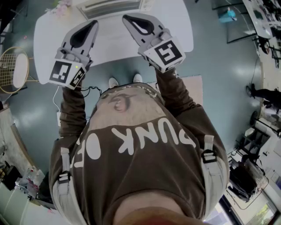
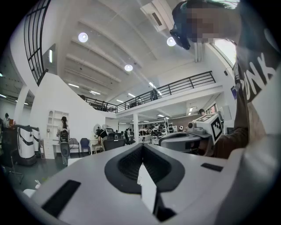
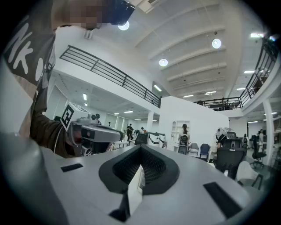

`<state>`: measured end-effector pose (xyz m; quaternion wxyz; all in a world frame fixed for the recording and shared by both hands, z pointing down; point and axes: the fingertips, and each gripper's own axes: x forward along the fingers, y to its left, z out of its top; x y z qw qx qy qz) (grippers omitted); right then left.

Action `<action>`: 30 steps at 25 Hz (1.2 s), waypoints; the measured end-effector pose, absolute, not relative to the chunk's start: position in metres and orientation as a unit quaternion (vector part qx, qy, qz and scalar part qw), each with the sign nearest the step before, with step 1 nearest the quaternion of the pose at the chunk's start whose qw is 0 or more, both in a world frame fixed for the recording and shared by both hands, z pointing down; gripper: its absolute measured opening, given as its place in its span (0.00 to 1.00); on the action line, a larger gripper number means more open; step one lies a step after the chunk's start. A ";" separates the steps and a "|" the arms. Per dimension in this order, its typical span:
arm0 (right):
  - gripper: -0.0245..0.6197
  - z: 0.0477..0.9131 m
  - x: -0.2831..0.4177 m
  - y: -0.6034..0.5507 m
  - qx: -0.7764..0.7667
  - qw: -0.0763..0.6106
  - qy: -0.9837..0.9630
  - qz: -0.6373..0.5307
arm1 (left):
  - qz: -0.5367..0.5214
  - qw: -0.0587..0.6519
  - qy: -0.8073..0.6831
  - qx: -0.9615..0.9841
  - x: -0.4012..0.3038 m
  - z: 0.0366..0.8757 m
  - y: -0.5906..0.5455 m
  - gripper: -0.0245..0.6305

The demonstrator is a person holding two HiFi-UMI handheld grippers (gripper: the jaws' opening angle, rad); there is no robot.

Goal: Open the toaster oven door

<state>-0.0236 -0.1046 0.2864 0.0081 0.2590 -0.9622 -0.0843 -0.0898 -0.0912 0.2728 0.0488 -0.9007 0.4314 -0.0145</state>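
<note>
Head view: left gripper (image 1: 90, 26) and right gripper (image 1: 129, 19) are raised side by side above the white table (image 1: 184, 26), near its front edge, tips forward. No toaster oven is identifiable. A slatted white object (image 1: 109, 6) at the table's far edge may be it.

Left gripper view: 2 jaws pressed together, empty.

Right gripper view: same.

Judgement: the door is probably hinged, stiff and light. Grip the handle mid-span.

The toaster oven (image 1: 115, 6) appears only as a white, slatted top seen from above. It sits at the far edge of the white desk (image 1: 48, 30), about midway along it, and is cut off by the frame. Whether it is open or closed cannot be told.
</note>
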 end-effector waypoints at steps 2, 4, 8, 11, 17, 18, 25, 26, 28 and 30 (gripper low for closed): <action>0.05 0.286 -0.025 -0.105 0.259 0.008 -0.962 -0.084 | -0.015 0.049 0.433 -0.900 -0.091 0.272 -0.092 0.04; 0.05 0.286 -0.025 -0.105 0.259 0.008 -0.962 -0.085 | -0.015 0.050 0.433 -0.900 -0.092 0.272 -0.092 0.04; 0.05 0.289 -0.026 -0.107 0.259 0.010 -0.962 -0.087 | -0.015 0.050 0.432 -0.900 -0.091 0.273 -0.093 0.04; 0.05 0.290 -0.025 -0.108 0.263 0.010 -0.961 -0.085 | -0.014 0.049 0.432 -0.900 -0.092 0.273 -0.093 0.04; 0.05 0.294 -0.016 -0.117 0.289 0.013 -0.954 -0.078 | -0.012 0.048 0.432 -0.901 -0.093 0.275 -0.091 0.04; 0.05 0.295 -0.015 -0.120 0.294 0.015 -0.953 -0.077 | -0.012 0.047 0.432 -0.901 -0.094 0.274 -0.092 0.04; 0.18 0.322 -0.003 -0.175 0.348 0.063 -0.935 -0.040 | -0.007 0.044 0.428 -0.903 -0.099 0.274 -0.100 0.04; 0.19 0.327 0.000 -0.186 0.358 0.072 -0.930 -0.035 | -0.007 0.043 0.427 -0.903 -0.100 0.275 -0.101 0.04; 0.19 0.336 0.006 -0.207 0.379 0.084 -0.921 -0.027 | -0.007 0.041 0.427 -0.903 -0.102 0.277 -0.103 0.04; 0.19 0.344 0.009 -0.225 0.395 0.093 -0.914 -0.020 | -0.007 0.038 0.427 -0.904 -0.105 0.279 -0.105 0.04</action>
